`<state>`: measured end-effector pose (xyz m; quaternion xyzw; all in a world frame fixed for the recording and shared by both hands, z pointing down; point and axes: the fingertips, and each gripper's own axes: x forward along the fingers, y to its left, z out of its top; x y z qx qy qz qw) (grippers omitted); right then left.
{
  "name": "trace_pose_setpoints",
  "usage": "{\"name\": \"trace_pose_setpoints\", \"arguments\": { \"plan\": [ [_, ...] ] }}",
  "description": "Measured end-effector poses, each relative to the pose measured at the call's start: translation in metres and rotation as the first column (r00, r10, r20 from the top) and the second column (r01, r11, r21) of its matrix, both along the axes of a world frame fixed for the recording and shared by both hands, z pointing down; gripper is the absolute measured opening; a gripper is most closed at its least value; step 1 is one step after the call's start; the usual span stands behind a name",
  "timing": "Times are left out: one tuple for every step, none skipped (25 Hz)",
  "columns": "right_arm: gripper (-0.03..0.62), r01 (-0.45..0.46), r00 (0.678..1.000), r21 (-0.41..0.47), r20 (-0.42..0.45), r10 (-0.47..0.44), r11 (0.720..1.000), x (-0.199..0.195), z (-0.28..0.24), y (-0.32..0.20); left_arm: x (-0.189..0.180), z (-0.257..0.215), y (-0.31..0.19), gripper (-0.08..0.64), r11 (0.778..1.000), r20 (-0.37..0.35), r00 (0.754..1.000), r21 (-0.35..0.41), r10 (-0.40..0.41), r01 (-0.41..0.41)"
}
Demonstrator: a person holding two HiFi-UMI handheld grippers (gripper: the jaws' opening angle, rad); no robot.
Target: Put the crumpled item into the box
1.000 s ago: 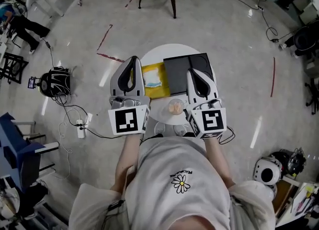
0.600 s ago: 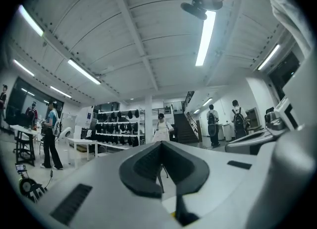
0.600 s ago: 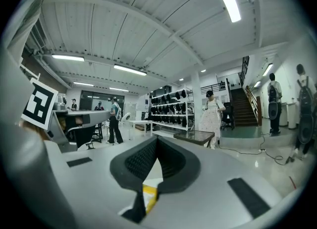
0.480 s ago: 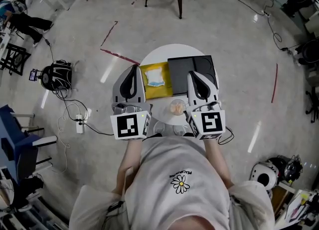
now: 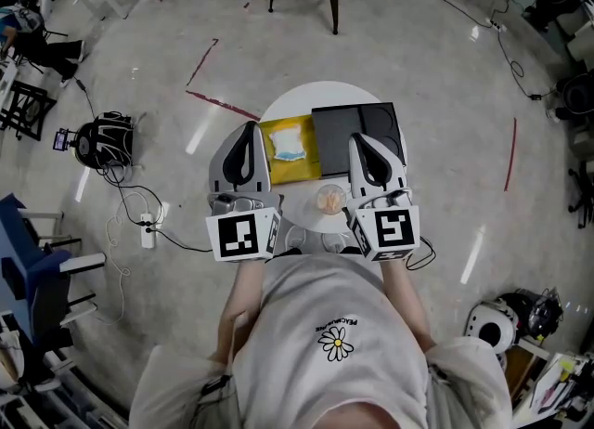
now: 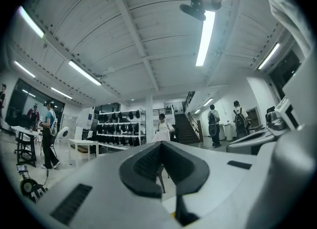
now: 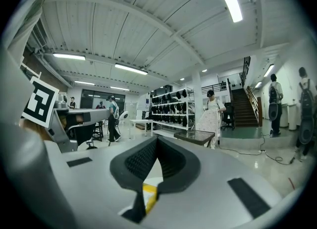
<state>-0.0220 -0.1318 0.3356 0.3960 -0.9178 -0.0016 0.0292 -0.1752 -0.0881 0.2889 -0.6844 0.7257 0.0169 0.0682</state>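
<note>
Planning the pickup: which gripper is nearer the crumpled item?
Right. The right gripper lies just right of the crumpled item; the left gripper lies farther off to its left.

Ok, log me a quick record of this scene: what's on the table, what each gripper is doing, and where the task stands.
table: round white table
crumpled item: orange-ish, near edge of the table, between the two grippers, untouched
black box: far right part of the table
yellow packet: beside the box, on its left
left gripper: jaws together, empty, over the table's left edge
right gripper: jaws together, empty, over the box's near side
task stage: not started; crumpled item not yet in the box
</note>
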Motion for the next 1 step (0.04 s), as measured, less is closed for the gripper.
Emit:
{"name": "trace_pose_setpoints", "arguments": {
  "plan": [
    [0.003, 0.002, 1.000, 0.000, -0.001, -0.002, 1.000, -0.0009, 0.0001, 0.0004, -0.0006, 0.0006, 0.0003, 0.000, 1.000, 0.000, 1.000, -0.002, -0.001, 0.001]
  ]
}}
